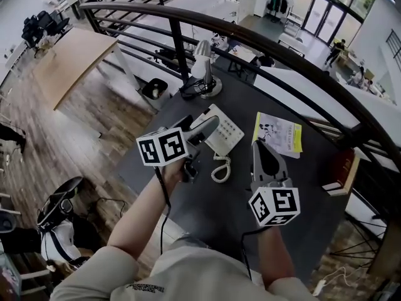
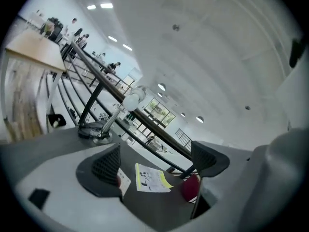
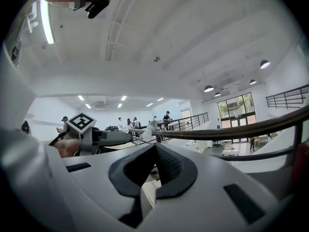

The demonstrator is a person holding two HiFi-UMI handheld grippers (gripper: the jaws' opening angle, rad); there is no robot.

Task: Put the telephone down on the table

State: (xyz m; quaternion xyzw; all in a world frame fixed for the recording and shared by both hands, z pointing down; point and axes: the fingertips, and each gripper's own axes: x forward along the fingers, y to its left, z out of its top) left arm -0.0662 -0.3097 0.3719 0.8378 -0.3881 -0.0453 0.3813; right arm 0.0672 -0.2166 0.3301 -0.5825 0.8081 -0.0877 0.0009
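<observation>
While the telephone [image 1: 224, 133] lies flat on the dark worktop [image 1: 207, 212], near its middle, its white coiled cord [image 1: 220, 168] curls down from it toward the person. The keypad faces up. The left hand-held gripper [image 1: 202, 129] reaches over the left side of the telephone. From the head view I cannot tell if it touches the set. In the left gripper view its two jaws stand wide apart and nothing is between them; through the gap only the worktop and the things farther away are seen. The right hand-held gripper [image 1: 259, 145] is just to the right of the telephone, apart from it, and points away from the person. In the right gripper view its jaws are pressed together at the tips and hold nothing.

Beyond the right hand-held gripper, a white and yellow leaflet [image 1: 279, 133] lies flat on the worktop, near the telephone. A red book [image 1: 343, 168] lies at the right edge of the worktop. A desk lamp [image 1: 203, 68] stands at the far edge, with a black cable gathered at its base. Behind the worktop runs a dark railing [image 1: 250, 36]. On the lower floor behind it stands a black bin [image 1: 154, 89]; what is in it I cannot make out.
</observation>
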